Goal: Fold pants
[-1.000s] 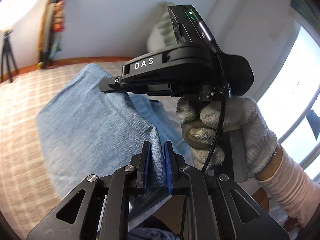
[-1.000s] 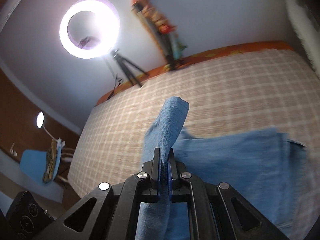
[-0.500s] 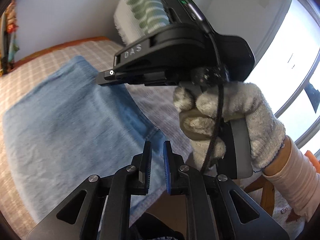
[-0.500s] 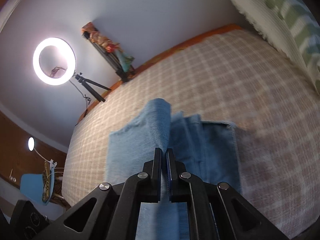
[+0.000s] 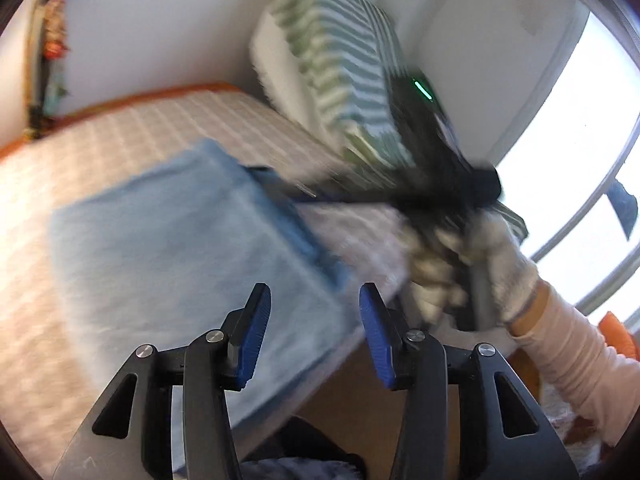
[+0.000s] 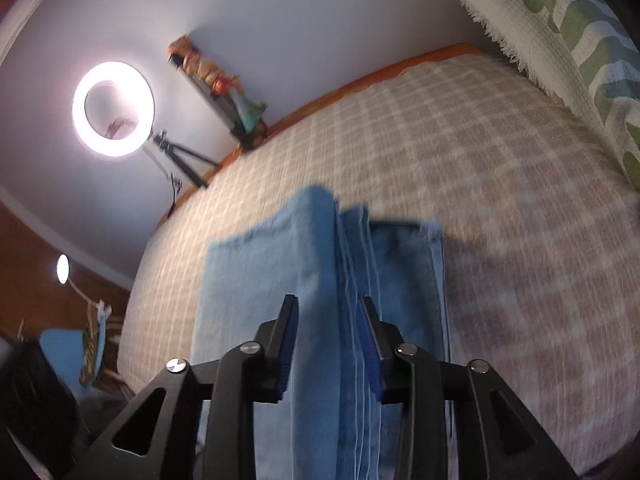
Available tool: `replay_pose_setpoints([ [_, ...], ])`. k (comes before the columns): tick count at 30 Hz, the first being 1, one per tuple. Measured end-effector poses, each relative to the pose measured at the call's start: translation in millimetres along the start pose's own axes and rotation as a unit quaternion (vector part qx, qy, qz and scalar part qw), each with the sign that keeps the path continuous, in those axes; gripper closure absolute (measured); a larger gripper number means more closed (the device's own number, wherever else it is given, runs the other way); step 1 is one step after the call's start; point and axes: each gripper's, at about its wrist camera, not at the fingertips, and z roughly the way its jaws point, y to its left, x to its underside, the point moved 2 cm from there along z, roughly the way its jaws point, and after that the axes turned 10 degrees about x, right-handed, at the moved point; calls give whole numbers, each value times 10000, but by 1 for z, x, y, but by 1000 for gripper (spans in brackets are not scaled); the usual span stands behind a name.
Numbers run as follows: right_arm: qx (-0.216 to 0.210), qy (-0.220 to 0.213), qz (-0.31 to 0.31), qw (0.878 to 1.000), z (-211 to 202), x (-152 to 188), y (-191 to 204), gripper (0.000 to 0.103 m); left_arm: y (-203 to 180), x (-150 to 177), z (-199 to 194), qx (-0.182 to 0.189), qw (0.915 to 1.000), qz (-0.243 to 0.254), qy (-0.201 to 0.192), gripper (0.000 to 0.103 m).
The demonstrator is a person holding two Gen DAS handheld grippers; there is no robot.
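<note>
Ring light [image 6: 113, 109] on a tripod stands far left by the wall. Pants [image 5: 168, 248], blue denim, lie folded in a flat stack on the checked bedspread [image 6: 500, 200], near the bed's front edge. Left gripper [image 5: 315, 322]: jaws have just been opening, now spread, blue pads clear of the cloth, denim lying below the gap. Right gripper [image 6: 328, 344]: jaws have just been opening too, a raised fold of denim stands between them; pad contact unclear. Gloved right hand [image 5: 472, 264] holds that gripper, motion-blurred. Striped pillow [image 5: 344, 64] sits far right against the wall.
</note>
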Motion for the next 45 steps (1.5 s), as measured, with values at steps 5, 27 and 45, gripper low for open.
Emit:
replay_pose_setpoints([
  [5,-9,166,-374,9992,-13,49,5,67,43,21,-40,-882,9960,112,-120,58],
  [27,768,-771,-1516,9824,0,7,67,67,53,65,-3,-689,9948,347,668,58],
  [45,645,-165,-1091,9918,69,-45,52,55,74,65,-13,-479,9973,16,558,53],
])
